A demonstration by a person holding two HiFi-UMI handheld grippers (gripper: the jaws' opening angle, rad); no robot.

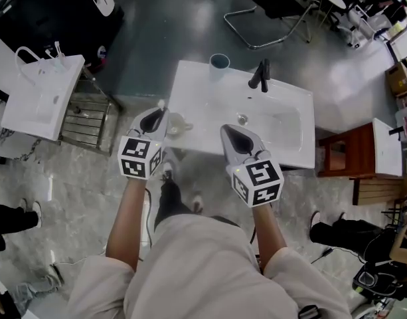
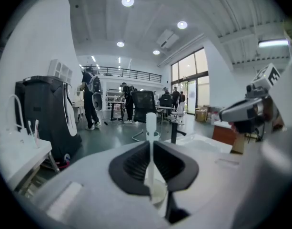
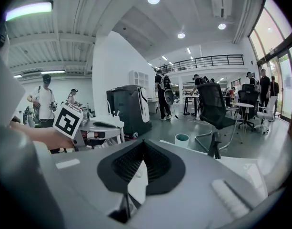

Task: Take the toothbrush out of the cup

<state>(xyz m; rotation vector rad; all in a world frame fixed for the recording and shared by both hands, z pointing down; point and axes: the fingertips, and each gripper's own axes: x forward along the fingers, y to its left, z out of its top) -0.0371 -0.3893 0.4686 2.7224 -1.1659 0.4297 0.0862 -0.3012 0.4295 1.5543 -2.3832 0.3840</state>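
Note:
A white toothbrush stands upright between the jaws of my left gripper, which is shut on its handle. Its head pokes out above the gripper in the head view. Right under the jaws is a pale cup, standing on the left rim of the white sink; whether the brush's lower end is still inside the cup is hidden. My right gripper hovers over the sink's front edge, its jaws together and holding nothing.
A black faucet and a blue cup stand at the back of the sink. Another white basin is at the left, a wooden cabinet at the right. People stand around the room.

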